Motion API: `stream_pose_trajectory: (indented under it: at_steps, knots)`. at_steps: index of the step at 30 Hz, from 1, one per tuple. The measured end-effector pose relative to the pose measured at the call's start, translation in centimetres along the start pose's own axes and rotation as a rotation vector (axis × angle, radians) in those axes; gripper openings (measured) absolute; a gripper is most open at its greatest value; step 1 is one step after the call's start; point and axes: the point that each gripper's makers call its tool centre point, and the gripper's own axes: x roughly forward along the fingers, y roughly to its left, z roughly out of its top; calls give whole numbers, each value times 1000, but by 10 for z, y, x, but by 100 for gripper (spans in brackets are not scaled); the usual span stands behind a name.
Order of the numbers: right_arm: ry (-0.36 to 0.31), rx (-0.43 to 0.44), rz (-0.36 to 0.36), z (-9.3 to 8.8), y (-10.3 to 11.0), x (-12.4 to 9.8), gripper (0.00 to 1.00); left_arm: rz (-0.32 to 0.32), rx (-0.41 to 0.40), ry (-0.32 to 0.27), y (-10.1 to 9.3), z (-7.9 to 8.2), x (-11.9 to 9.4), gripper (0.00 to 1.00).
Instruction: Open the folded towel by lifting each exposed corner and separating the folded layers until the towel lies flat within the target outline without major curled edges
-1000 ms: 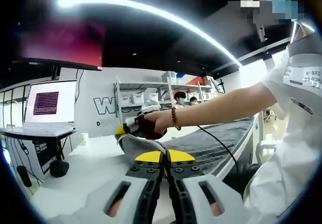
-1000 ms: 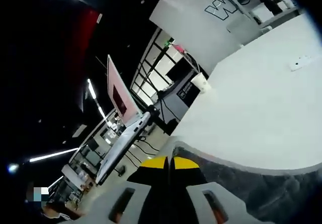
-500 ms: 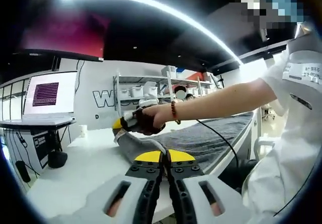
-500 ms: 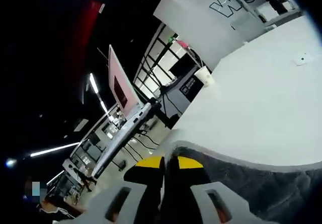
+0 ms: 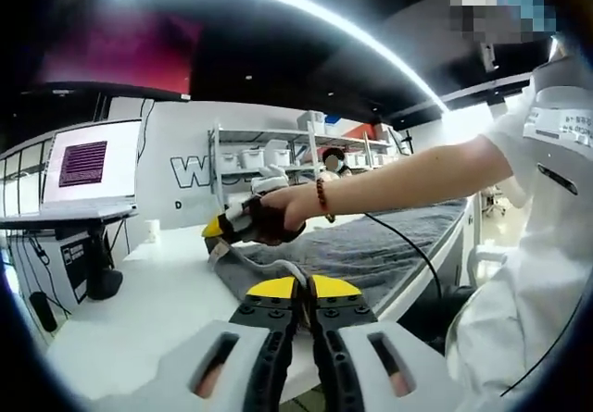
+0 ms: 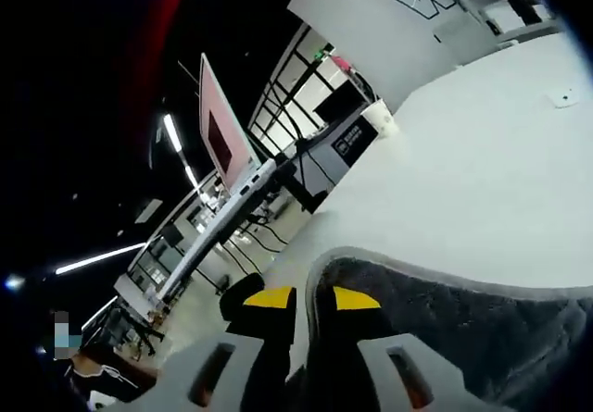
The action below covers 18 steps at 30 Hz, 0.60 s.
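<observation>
We are spreading the grey towel [image 5: 371, 250] across the bench [image 5: 139, 301]: left claw [image 5: 298, 293] and right claw [image 6: 310, 303] both pinching corners, next lowering them flat.

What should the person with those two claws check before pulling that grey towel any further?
1. Right claw grips the towel corner: ok; grey cloth sits between its jaws in the right gripper view.
2. Left claw holds a towel edge: ok; its jaws are shut on a grey strip.
3. Towel lies flat: not ok, the held edge is lifted.
4. Towel inside the target outline: cannot tell.
5. White table ahead is free: ok.
</observation>
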Motion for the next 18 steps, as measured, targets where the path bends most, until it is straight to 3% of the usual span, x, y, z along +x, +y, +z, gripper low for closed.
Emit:
stream_pose_trajectory:
  at_steps: [6,13,18]
  knots:
    - [25,-25,12,-13,-2,12,7,-9,-28,48,5,-19,-5,9]
    - [99,-40,20,-37,-4,21,7,-9,-35,92,5,-32,-5,10]
    - [129,-60,21,-45,-6,18,10,-10,-34,100,4,-33,-6,9]
